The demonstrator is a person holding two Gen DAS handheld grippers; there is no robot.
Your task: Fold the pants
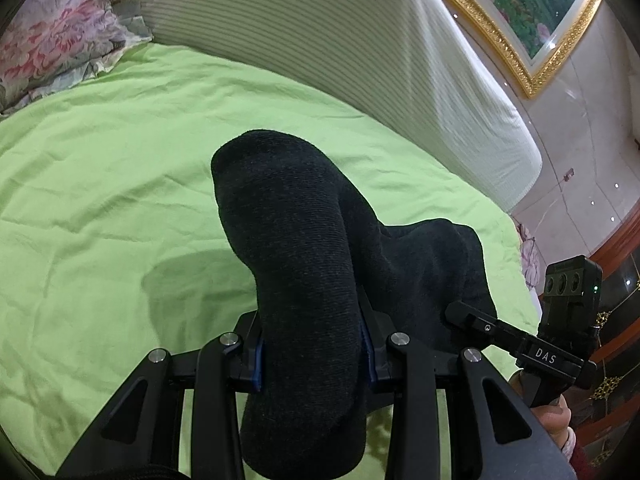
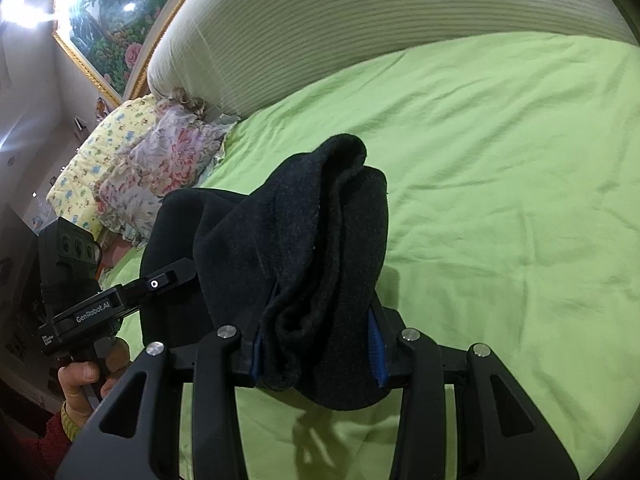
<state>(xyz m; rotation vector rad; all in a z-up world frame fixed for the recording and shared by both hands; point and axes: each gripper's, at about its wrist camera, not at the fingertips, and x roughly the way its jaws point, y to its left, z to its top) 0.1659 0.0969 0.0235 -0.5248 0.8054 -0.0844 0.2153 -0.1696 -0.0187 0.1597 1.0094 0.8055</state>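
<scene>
Dark charcoal knit pants (image 1: 296, 264) are bunched thick between the blue pads of my left gripper (image 1: 312, 356), which is shut on them and holds them above the green bedsheet (image 1: 104, 168). In the right wrist view the same pants (image 2: 304, 248) stick up in folds from my right gripper (image 2: 320, 352), also shut on the cloth. Each view shows the other gripper beside it: the right one (image 1: 472, 320) at the right edge, the left one (image 2: 168, 280) at the left, both gripping the dark fabric. Where the fingertips end is hidden by cloth.
A cream ribbed headboard (image 1: 320, 40) curves along the far side of the bed. Floral pillows (image 1: 52, 40) lie at one corner, with a yellow patterned one (image 2: 100, 148) behind. A gold-framed painting (image 1: 532, 12) hangs on the wall. A hand (image 2: 84, 376) grips the left tool.
</scene>
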